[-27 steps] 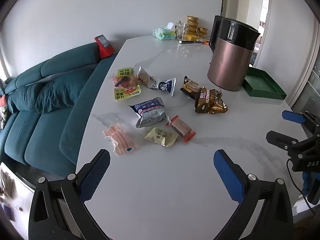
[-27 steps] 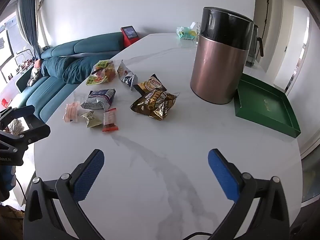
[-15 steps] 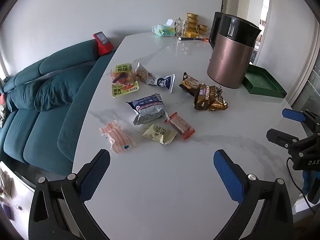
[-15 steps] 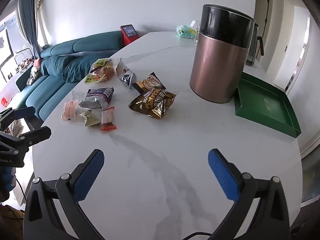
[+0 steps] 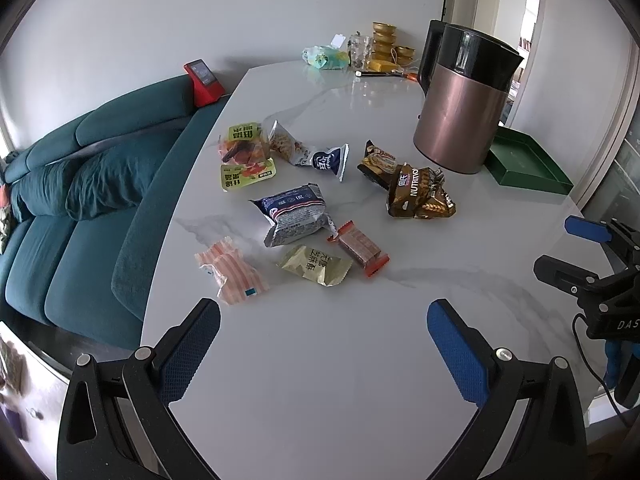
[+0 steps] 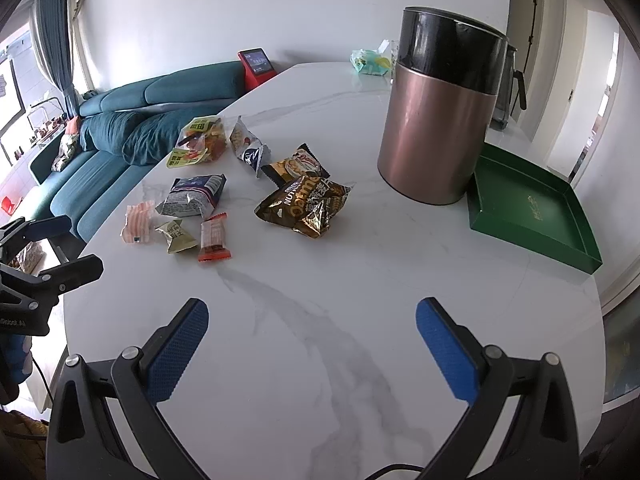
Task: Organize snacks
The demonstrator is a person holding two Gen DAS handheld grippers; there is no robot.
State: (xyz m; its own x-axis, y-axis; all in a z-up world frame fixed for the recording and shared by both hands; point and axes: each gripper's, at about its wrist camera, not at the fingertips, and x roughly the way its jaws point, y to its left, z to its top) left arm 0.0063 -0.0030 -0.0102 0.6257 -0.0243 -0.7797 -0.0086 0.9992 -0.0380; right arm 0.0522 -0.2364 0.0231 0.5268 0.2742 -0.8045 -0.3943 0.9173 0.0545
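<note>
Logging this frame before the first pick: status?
Left gripper open, empty, above the table. Right gripper open, empty. Snack packets loose mid-table, none in green tray. Kettle stands between packets and tray.

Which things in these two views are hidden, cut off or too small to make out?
- Green tray: in the left wrist view its near-left part is hidden behind the kettle.
- Gold bowls at the table's far end: hidden by the kettle in the right wrist view.
- Small print on the olive snack packet: too small to read there.
- Right gripper: cut off by the edge of the left wrist view.
</note>
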